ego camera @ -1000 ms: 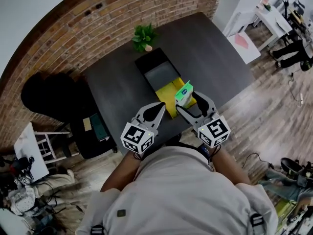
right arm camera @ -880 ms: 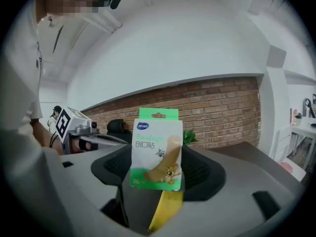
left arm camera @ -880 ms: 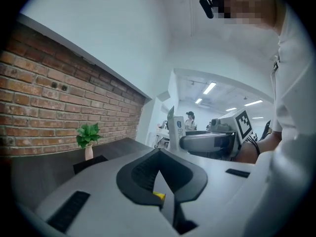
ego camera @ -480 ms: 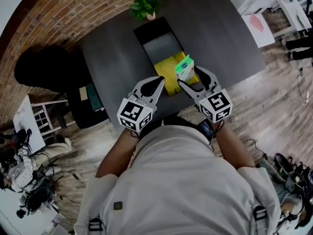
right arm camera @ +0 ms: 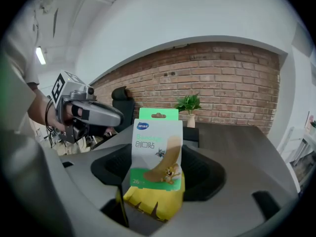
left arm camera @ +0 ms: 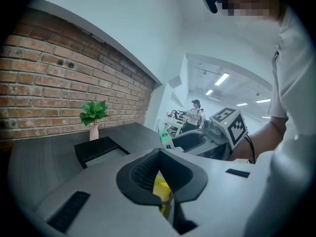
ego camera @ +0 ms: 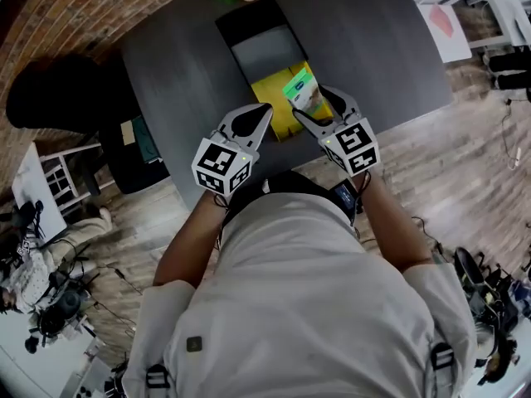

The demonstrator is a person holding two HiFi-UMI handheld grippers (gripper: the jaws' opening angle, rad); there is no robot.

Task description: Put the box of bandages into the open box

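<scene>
**Bandage box [right arm camera: 157, 152] held upright, just short of the open box [ego camera: 241, 19]**

The right gripper [ego camera: 309, 100] pinches the carton's lower end, long axis vertical, above a yellow panel [ego camera: 278, 110], probably the lid flap. The grey well lies just ahead of those jaws. The left gripper [ego camera: 264, 109] is closed and empty. Print reads "Bandages", "创口贴" and 26.

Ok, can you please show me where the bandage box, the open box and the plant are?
bandage box [right arm camera: 157, 152]: right gripper view, on its printed front face.
open box [ego camera: 249, 19]: head view, on its black far end.
plant [left arm camera: 94, 111]: left gripper view, on the green leaves.
</scene>
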